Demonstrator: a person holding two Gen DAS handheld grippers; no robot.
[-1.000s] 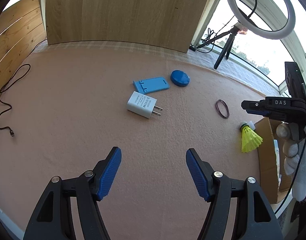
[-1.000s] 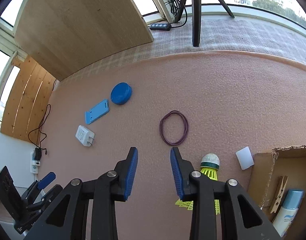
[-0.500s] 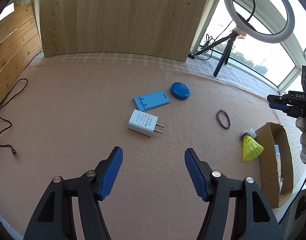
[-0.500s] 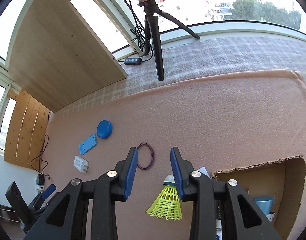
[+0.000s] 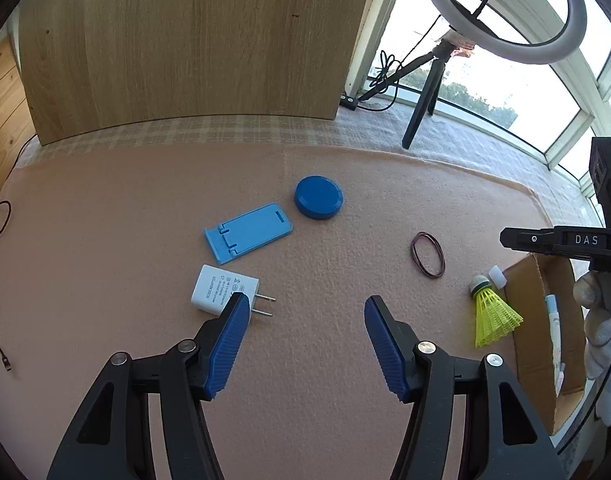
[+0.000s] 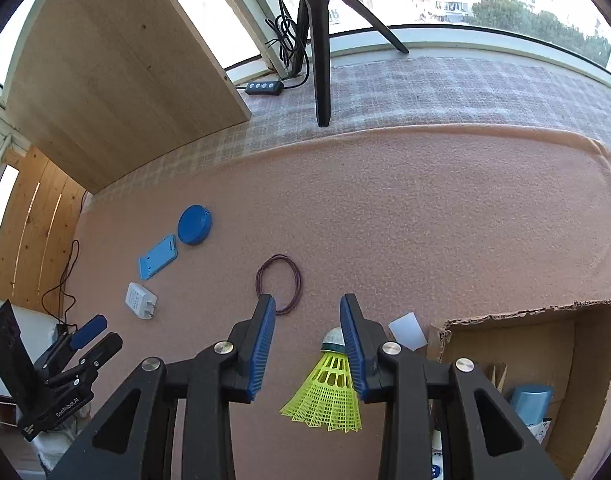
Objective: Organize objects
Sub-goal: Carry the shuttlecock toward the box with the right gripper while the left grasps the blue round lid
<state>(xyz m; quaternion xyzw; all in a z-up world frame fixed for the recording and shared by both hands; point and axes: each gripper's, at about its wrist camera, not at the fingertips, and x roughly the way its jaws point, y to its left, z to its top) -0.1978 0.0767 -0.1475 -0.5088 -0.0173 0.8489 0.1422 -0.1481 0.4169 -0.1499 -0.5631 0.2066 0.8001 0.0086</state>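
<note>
Left wrist view: "DAS" is read on the right tool (image 5: 517,238); the charger (image 5: 224,290) print is illegible. Both the left tool (image 5: 303,312) and right tool are held released.

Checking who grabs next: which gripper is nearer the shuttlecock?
Right. The right gripper hangs over the shuttlecock, its cork beside the right finger. The left gripper is off to its left, by the charger.

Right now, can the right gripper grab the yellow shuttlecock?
Probably yes. The right gripper has open jaws just above the yellow shuttlecock, which lies on the pink mat with nothing covering it.
</note>
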